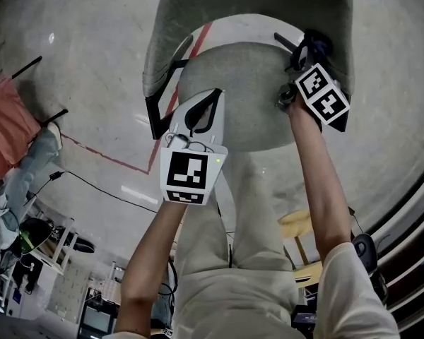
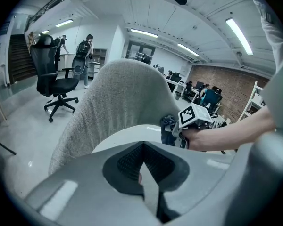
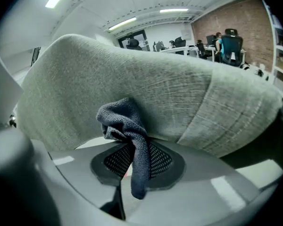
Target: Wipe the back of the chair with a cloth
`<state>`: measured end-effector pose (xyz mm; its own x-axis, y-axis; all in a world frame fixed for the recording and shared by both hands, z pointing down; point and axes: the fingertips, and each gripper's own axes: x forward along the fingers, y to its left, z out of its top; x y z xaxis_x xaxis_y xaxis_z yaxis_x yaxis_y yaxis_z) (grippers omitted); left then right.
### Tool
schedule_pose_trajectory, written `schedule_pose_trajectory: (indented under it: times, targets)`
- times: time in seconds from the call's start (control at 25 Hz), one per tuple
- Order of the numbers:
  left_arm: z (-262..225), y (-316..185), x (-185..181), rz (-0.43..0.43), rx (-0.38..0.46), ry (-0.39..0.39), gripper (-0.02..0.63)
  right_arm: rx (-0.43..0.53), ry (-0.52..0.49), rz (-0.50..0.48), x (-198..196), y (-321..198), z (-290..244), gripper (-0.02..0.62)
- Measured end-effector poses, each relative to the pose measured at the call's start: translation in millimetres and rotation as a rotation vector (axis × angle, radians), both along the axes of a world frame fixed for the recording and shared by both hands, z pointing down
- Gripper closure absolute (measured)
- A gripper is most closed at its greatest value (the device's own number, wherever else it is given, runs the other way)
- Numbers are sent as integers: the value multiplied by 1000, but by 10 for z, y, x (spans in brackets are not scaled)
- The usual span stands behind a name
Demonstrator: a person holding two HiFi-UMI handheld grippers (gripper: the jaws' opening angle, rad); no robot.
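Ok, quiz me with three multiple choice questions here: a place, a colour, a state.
1. Where is the cloth? A on the floor; B against the chair back; C on the seat.
2. The cloth's colour? A dark blue-grey; B white; C yellow.
3. The left tool is: A wide open; B holding the cloth; C shut, empty.
Answers: B, the right tool holds it to the chair back; A, its knit looks dark blue-grey; C, its jaws meet on nothing.

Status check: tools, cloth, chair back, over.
Left tool shut, empty, by the seat edge. Right tool shut on dark cloth, bunched at the grey chair back. Nothing seen in the way.
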<state>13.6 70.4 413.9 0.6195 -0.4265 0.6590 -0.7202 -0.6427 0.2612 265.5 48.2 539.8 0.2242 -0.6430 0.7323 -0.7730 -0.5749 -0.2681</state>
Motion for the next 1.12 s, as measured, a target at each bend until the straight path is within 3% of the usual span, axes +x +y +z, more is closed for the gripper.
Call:
schedule_pose_trajectory:
  times: [0.36, 1.0, 1.12]
  targets:
    - [4, 26, -26, 17, -2, -2, 606, -34, -35, 176, 210, 465, 89, 511]
    - [-40, 147, -119, 24, -1, 0, 606, -102, -36, 293, 290, 916, 96, 511]
    - [-80, 186, -156, 24, 1, 5, 606, -113, -18, 233, 235, 978, 53, 512]
